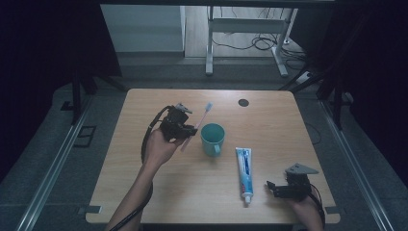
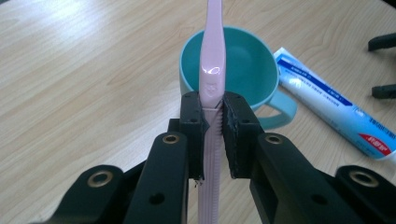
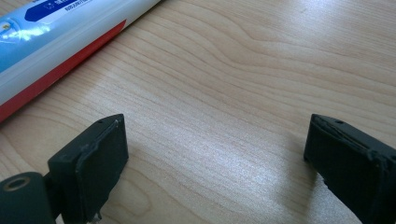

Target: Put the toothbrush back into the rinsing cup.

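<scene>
My left gripper [image 1: 186,130] is shut on a pink toothbrush [image 1: 196,126], clamped at its handle; the blue bristle head points toward the far side of the table. Seen along the left gripper [image 2: 213,116], the pink toothbrush [image 2: 212,60] runs upward in front of a teal mug [image 2: 236,65]. That teal mug [image 1: 212,138] stands just right of this gripper, handle toward me. A white and blue toothpaste tube [image 1: 244,172] lies lengthwise, cap toward me. My right gripper [image 1: 271,187] rests open by the tube's cap end, and the right gripper [image 3: 215,154] holds nothing, with the toothpaste tube [image 3: 51,42] at upper left.
The wooden table [image 1: 159,192] has a dark round grommet [image 1: 243,102] near its far edge. Beyond it stand a white desk frame [image 1: 245,29] and floor cables. Metal rails run along both sides of the table.
</scene>
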The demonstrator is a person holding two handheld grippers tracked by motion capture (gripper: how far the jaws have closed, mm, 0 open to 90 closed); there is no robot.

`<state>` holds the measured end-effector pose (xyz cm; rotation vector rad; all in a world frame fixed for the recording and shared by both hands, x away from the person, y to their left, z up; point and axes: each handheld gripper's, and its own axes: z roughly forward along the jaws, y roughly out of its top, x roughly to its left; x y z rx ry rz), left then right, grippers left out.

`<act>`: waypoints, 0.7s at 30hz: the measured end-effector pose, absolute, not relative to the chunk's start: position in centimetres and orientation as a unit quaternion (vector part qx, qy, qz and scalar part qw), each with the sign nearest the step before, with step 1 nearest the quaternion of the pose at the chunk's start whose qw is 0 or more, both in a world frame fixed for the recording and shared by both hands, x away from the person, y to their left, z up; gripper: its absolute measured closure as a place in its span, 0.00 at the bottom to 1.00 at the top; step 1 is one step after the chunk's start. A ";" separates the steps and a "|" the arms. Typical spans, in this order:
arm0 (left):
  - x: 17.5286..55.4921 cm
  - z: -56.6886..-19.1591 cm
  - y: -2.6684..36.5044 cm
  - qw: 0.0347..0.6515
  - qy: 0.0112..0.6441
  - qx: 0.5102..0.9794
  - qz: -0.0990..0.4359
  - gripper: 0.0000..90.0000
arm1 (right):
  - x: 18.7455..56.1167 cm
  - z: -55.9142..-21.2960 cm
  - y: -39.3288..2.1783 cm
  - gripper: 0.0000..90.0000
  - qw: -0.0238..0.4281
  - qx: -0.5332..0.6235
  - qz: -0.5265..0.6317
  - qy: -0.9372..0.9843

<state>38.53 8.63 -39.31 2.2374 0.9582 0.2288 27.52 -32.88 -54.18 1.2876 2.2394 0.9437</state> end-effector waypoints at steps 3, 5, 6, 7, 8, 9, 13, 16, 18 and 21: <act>38.6 -39.2 8.4 0.350 0.369 0.856 0.090 0.88 | 27.5 -54.2 -32.9 0.06 0.195 0.459 0.337 0.799; 38.7 -39.1 8.2 0.355 0.368 0.854 0.091 0.88 | 27.5 -54.2 -32.9 0.06 0.195 0.459 0.337 0.799; 38.7 -39.1 8.1 0.359 0.368 0.853 0.094 0.88 | 27.5 -54.2 -32.9 0.06 0.194 0.460 0.336 0.798; 38.8 -39.0 8.0 0.361 0.367 0.852 0.095 0.88 | 27.5 -54.2 -32.9 0.06 0.195 0.459 0.337 0.799; 38.9 -38.9 7.8 0.366 0.367 0.850 0.094 0.88 | 27.5 -54.2 -32.9 0.06 0.195 0.459 0.337 0.799; 38.9 -38.9 7.7 0.368 0.365 0.850 0.094 0.88 | 27.5 -54.2 -32.9 0.06 0.194 0.460 0.336 0.798; 39.1 -38.7 7.1 0.376 0.360 0.848 0.096 0.88 | 27.5 -54.2 -32.9 0.06 0.194 0.459 0.337 0.799; 39.2 -38.7 6.8 0.384 0.359 0.845 0.097 0.88 | 27.5 -54.2 -32.9 0.06 0.194 0.460 0.336 0.798; 39.4 -38.7 6.6 0.389 0.359 0.843 0.096 0.88 | 27.5 -54.2 -32.9 0.06 0.194 0.459 0.337 0.799; 39.6 -38.7 6.4 0.397 0.359 0.839 0.098 0.88 | 27.5 -54.2 -32.9 0.06 0.194 0.459 0.337 0.799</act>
